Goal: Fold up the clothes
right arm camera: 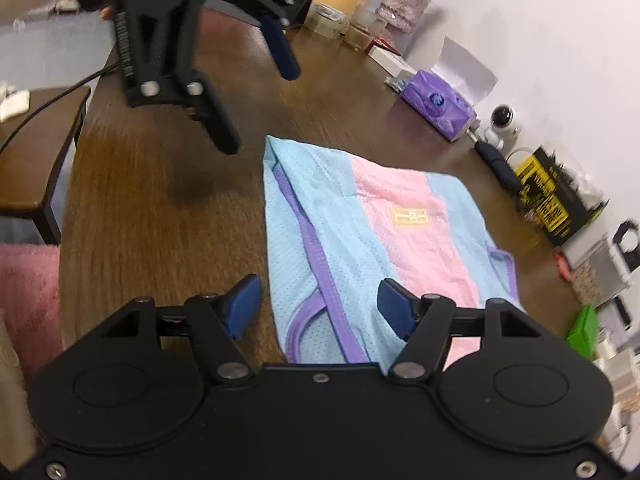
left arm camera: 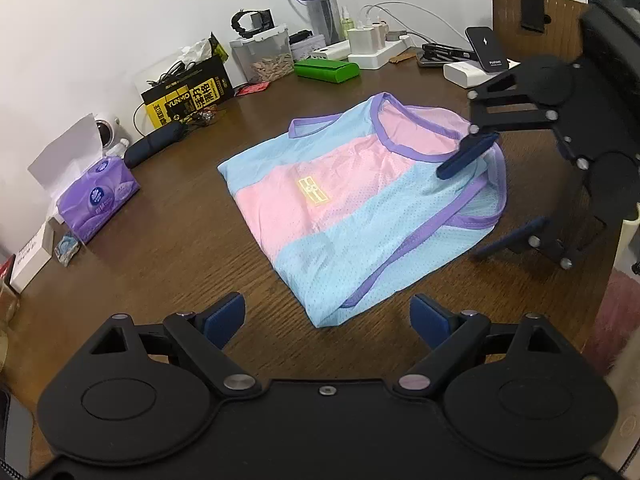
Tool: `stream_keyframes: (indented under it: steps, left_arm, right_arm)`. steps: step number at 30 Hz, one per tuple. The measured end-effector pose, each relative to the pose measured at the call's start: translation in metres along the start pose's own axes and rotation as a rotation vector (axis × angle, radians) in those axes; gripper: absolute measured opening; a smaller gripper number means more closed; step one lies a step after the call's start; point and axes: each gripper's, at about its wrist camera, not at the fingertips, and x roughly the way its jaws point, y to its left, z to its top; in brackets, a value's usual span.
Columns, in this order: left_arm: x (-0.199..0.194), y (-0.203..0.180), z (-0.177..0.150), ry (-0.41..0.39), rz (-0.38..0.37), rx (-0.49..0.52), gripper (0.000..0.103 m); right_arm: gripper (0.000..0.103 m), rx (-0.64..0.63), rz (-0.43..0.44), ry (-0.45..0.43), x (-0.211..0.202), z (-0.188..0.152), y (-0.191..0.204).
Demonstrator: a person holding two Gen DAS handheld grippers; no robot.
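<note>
A mesh tank top (left arm camera: 352,200) in pink and light blue with purple trim lies flat on the brown wooden table (left arm camera: 180,248). My left gripper (left arm camera: 328,320) is open and empty, just short of the top's hem corner. My right gripper (left arm camera: 490,200) hovers open over the neck and armhole end, one finger above the purple collar. In the right wrist view the tank top (right arm camera: 380,232) spreads ahead. The right gripper (right arm camera: 320,306) is open, straddling a purple-trimmed armhole edge. The left gripper (right arm camera: 256,96) hangs open above bare table past the hem.
Along the wall sit a purple tissue pack (left arm camera: 98,200), a yellow-black box (left arm camera: 188,96), a green case (left arm camera: 326,70), a water bottle (left arm camera: 320,4) and a power strip with chargers (left arm camera: 376,52). A low side table (right arm camera: 36,152) and a pink fluffy cloth (right arm camera: 28,292) lie beyond the table edge.
</note>
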Motion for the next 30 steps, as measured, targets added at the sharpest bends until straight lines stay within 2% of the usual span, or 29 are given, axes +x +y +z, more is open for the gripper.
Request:
stream_keyframes:
  steps: [4, 11, 14, 15, 19, 22, 26, 30]
  left_arm:
    - [0.000, -0.001, -0.002, -0.006, -0.012, -0.014, 0.089]
    - [0.010, -0.006, 0.000, -0.003, -0.049, 0.033, 0.089]
    - [0.015, -0.007, 0.003, 0.002, -0.055, 0.054, 0.089]
    - [0.017, -0.008, 0.003, 0.003, -0.057, 0.061, 0.089]
    - [0.020, -0.009, 0.004, -0.012, -0.080, 0.107, 0.089]
    - [0.021, -0.013, 0.003, -0.047, -0.104, 0.210, 0.089]
    - [0.033, -0.019, 0.005, -0.051, -0.092, 0.374, 0.089]
    - [0.045, -0.026, 0.008, -0.055, -0.081, 0.512, 0.087]
  right_arm:
    - [0.054, 0.060, 0.080, -0.004, 0.004, -0.001, -0.011]
    - [0.050, 0.147, 0.188, -0.004, 0.013, -0.005, -0.033]
    - [0.030, 0.135, 0.203, -0.003, 0.016, -0.002, -0.035]
    - [0.008, 0.120, 0.198, -0.001, 0.017, -0.001, -0.035]
    - [0.007, 0.134, 0.223, 0.026, 0.021, 0.003, -0.045]
    - [0.006, 0.219, 0.266, 0.020, 0.021, 0.003, -0.064]
    - [0.006, 0.346, 0.331, 0.002, 0.016, 0.005, -0.094]
    - [0.007, 0.397, 0.359, 0.014, 0.012, 0.012, -0.113]
